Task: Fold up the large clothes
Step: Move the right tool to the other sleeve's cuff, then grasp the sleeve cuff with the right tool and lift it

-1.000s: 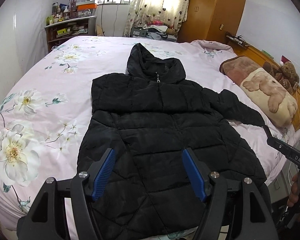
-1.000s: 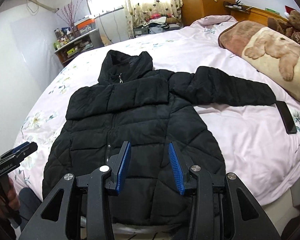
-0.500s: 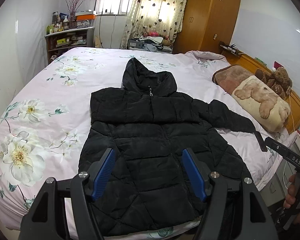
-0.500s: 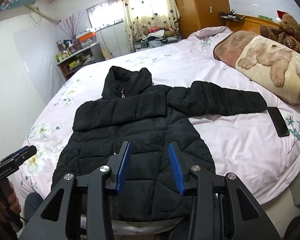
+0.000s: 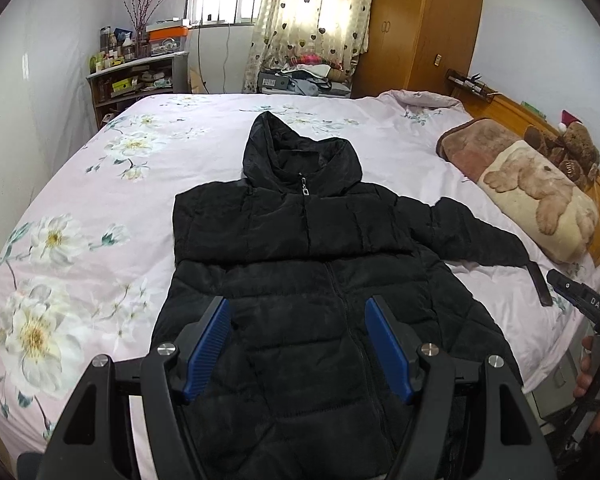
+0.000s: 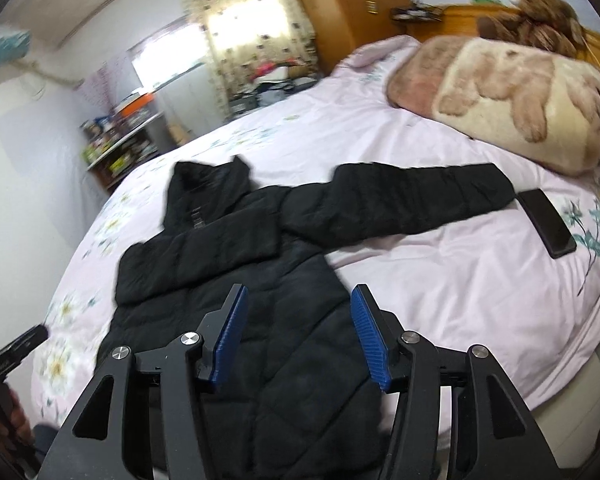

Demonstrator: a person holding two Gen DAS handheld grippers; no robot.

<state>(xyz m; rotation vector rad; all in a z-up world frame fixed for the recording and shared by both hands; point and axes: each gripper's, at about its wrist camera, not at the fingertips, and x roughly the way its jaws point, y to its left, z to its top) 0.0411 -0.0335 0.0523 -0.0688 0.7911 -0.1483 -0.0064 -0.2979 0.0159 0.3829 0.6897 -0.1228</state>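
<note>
One sleeve of the black jacket is already folded across the chest, while the other lies stretched out sideways from the jacket's shoulder toward the pillow, its cuff just beside a dark phone. That reads as a fold half begun, with the outstretched sleeve likely next.

The jacket lies front up on the flowered bedsheet, zipped, hood pointing away toward the window end of the room and hem hanging at the near edge of the bed. Its long axis runs from hem to hood, straight away from both cameras.

The left gripper hangs above the jacket's lower half, jaws spread with nothing between them. The right gripper hovers over the jacket's side nearest the sleeve; its jaws are opening and are empty too, probably readying to take the sleeve.
</note>
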